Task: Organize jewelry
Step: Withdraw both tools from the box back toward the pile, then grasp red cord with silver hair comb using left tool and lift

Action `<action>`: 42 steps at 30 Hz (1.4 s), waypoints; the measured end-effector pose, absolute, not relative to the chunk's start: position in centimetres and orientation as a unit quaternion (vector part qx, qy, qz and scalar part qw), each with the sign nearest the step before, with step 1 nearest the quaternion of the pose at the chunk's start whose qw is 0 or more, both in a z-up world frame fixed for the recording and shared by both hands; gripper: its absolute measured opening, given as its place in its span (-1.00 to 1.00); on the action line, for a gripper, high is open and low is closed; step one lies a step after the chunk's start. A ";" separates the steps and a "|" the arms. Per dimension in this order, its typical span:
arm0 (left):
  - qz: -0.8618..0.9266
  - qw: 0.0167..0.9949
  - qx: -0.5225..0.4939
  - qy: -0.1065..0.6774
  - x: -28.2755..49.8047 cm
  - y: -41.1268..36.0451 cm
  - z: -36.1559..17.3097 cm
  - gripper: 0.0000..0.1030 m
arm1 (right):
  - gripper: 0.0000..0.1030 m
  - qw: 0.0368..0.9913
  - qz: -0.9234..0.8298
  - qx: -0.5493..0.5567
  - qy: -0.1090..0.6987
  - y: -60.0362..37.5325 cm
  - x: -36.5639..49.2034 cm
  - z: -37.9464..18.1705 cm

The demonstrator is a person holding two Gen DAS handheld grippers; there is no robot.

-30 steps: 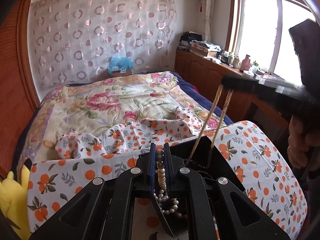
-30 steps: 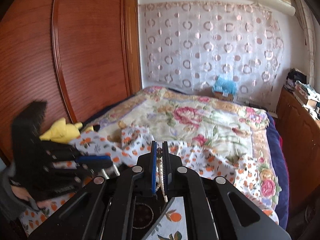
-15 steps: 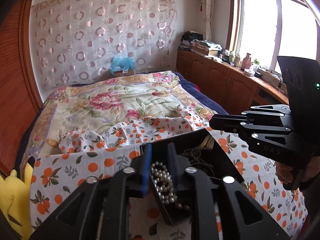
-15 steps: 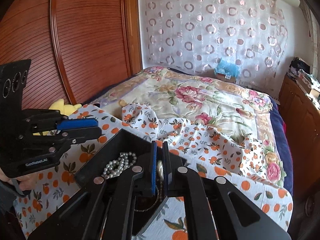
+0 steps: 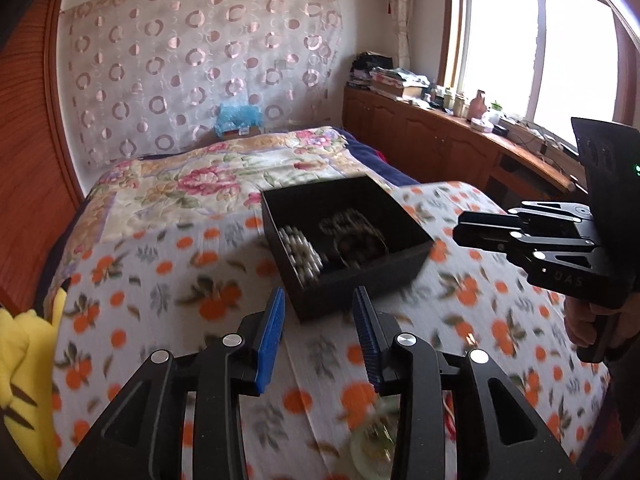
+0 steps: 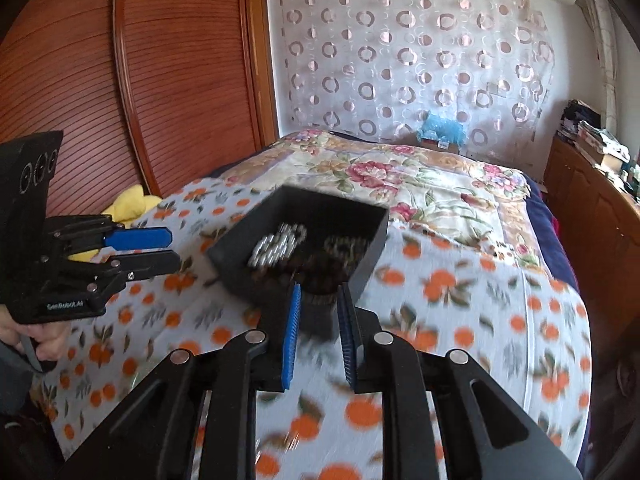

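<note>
A black open box (image 5: 360, 276) sits on the orange-print cloth (image 5: 168, 280) and holds a white pearl string (image 5: 302, 254) at its left and darker beaded and chain jewelry (image 5: 352, 232) beside it. It also shows in the right wrist view (image 6: 256, 276) with the pearls (image 6: 276, 244). My left gripper (image 5: 319, 300) is open and empty, just short of the box's near corner. My right gripper (image 6: 318, 296) is open and empty at the box's near wall. A pale round piece (image 5: 372, 446) lies on the cloth under my left gripper, blurred.
The cloth covers a table in front of a bed with a floral quilt (image 5: 224, 168). A yellow plush toy (image 5: 20, 360) lies at the left edge. A wooden sideboard (image 5: 440, 140) with clutter runs under the window. A wooden wardrobe (image 6: 120, 80) stands on the left.
Both grippers let go of their jewelry into the box, opened, and pulled back and up. The pearls and the chain now lie in the box.
</note>
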State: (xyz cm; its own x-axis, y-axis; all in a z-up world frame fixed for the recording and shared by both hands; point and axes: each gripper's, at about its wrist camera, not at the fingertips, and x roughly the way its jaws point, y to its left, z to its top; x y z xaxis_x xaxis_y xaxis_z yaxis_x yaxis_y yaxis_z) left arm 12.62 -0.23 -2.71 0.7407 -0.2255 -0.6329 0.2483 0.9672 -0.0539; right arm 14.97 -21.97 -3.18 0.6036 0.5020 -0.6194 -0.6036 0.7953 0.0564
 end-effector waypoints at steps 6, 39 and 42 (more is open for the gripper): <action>-0.132 0.928 0.019 0.348 9.2 -0.9 -4.1 -0.35 | -0.44 0.891 0.306 -0.065 0.329 -23.3 9.7 -4.9; -0.182 0.880 0.033 0.438 11.4 -5.7 -8.4 -0.67 | -0.19 0.883 0.289 -0.043 0.368 -25.7 3.3 -9.7; -0.186 0.879 0.032 0.437 11.3 -5.6 -8.4 -0.90 | -0.19 0.883 0.290 -0.043 0.366 -25.7 3.3 -9.7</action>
State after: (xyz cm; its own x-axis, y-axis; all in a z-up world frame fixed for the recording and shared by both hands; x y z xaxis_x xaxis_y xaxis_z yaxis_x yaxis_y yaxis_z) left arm 11.29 -5.62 -8.39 0.5482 -0.2987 -0.7812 0.3555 0.9287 -0.1056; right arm 3.25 -25.69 -9.67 0.5638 0.4801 -0.6720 -0.5433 0.8285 0.1361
